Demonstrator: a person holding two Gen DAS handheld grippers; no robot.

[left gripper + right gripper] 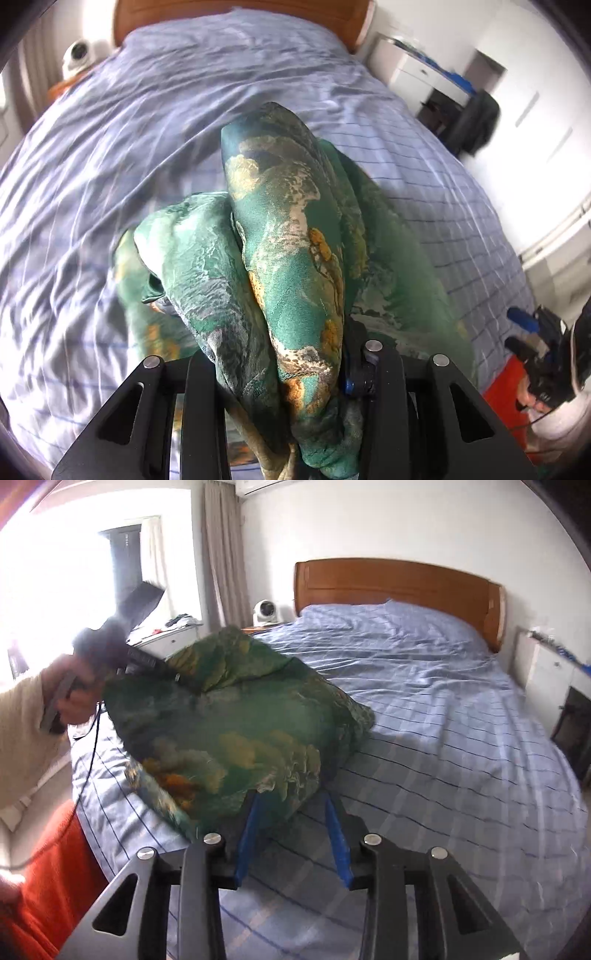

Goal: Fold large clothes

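Observation:
A large green garment with gold and white print (295,258) hangs bunched from my left gripper (284,373), which is shut on it; the cloth hides the fingertips. In the right wrist view the same garment (236,731) is a crumpled mass lifted over the near left part of the bed, with the left gripper (162,664) gripping its upper edge. My right gripper (291,805) is open, its blue fingers (334,834) spread either side of the garment's lower edge, not closed on it.
The bed has a blue striped sheet (443,738) and a wooden headboard (399,583). A nightstand with a white fan (264,613) stands at the far left of the bed. White drawers (546,675) stand to the right. The person's orange clothing (55,878) is at the near left.

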